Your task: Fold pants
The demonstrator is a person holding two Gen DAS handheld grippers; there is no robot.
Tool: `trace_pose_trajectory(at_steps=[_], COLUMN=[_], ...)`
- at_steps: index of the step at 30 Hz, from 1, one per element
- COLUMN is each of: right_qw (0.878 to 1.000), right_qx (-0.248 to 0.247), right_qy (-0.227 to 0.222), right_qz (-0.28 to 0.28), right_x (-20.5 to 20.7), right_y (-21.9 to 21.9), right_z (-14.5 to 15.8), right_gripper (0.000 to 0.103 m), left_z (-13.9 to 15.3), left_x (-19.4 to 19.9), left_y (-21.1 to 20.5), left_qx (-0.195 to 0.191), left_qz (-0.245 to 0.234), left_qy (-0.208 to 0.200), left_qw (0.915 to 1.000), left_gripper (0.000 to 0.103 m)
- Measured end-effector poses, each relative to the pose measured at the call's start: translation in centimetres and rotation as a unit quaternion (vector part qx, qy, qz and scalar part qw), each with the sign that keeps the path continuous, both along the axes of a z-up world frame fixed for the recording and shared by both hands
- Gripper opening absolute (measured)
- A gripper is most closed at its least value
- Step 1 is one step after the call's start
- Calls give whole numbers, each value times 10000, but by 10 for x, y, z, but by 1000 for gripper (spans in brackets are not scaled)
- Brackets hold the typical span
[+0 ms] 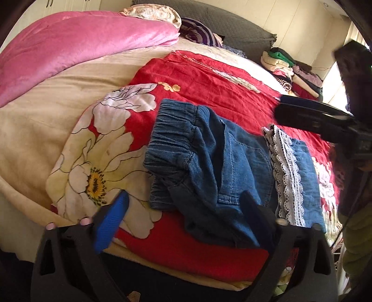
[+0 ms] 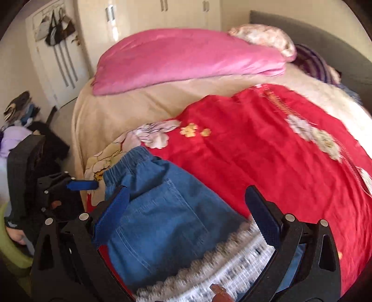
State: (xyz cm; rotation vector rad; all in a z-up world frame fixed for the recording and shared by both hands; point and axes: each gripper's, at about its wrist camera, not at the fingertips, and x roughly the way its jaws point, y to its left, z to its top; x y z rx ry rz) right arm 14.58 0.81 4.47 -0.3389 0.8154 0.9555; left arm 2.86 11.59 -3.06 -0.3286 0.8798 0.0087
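Left wrist view looks along the bed [image 1: 34,130] toward the headboard, close above the pants [image 1: 209,158]. Right wrist view (nearer, blurred) faces the wardrobe. Both share the pants and red quilt [image 2: 267,151].

We see the pants [image 1: 209,162] lying folded on the flowered bedspread [image 1: 220,76], near the bed's [image 1: 34,130] front edge, waistband toward the bed's left side and lace hems [image 1: 288,172] toward its right. Behind the bedspread, along the bed's far left edge, a quilt [image 1: 76,48] lies bunched, with a pillow [image 1: 151,14] behind it at the headboard [image 1: 232,25]. A pile of clothes [image 1: 293,72] sits at the far right corner.
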Motion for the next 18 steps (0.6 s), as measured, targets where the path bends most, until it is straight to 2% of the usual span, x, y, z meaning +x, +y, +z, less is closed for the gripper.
trace_pose_trajectory(at_steps=[1,4,9,13,17,18], right_qw=[9999,9985,9952,9922,9884,9874], right_qx=[-26,-187,-454,-460,-669,-684], right_qy=[81,374,468,558,728,851], right_qz=[66,365,733,1017,1149,1145], right_x=[2,10,10,6,11,15], right_y=[6,30,59,78,95,96], right_z=[-3,-14,-29,-36,-57,-63], right_gripper=[94,94,94,94,94,90], left_z=[-2,-5,-9,-11,-12,-13], left_x=[2,4,6,7,7,7], left_y=[1,1,3,3,4,5], left_qx=[-94,-53,-140,-147,-183,-196], left_qz=[-32,-23,-52,-77,-79,-78], left_qy=[17,18,32,48,56,59], left_qw=[9999,10000,9999,9999,9998,9998], left_gripper=[64,58,57,57,57,57])
